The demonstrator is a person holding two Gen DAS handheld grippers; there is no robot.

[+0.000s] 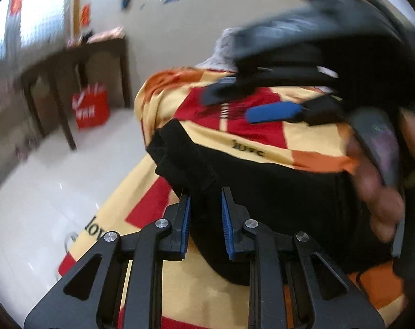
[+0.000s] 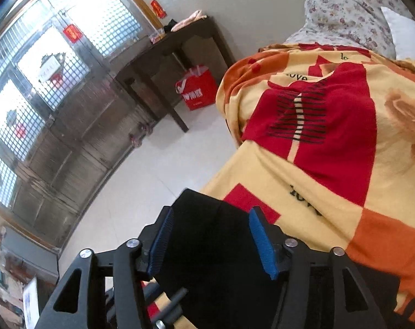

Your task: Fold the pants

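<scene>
1. The black pants (image 1: 262,197) lie on a patterned blanket (image 1: 196,296) of yellow, red and orange blocks that covers a bed. One bunched end of the fabric rises toward the blanket's left edge.
2. The left gripper (image 1: 206,213) has its blue-padded fingers (image 1: 186,224) set close together on either side of a fold of the pants; it is clamped on that cloth.
3. In the right wrist view, the right gripper (image 2: 211,242) has its blue pads (image 2: 262,244) spread wide, released, with the pants (image 2: 207,246) lying between and below them near the bed's edge.
4. In the left wrist view, the right gripper (image 1: 273,112) appears blurred above the blanket, beside the person's hand (image 1: 377,192); its jaw state cannot be read reliably from that view.
5. A floral-print quilt (image 2: 341,8) lies at the far end of the bed.
6. Beside the bed, on the pale tiled floor (image 2: 152,170), stands a dark wooden table (image 2: 163,54) with a red shopping bag (image 2: 197,89) under it.
7. A metal-grilled door (image 2: 43,82) fills the wall beyond.
</scene>
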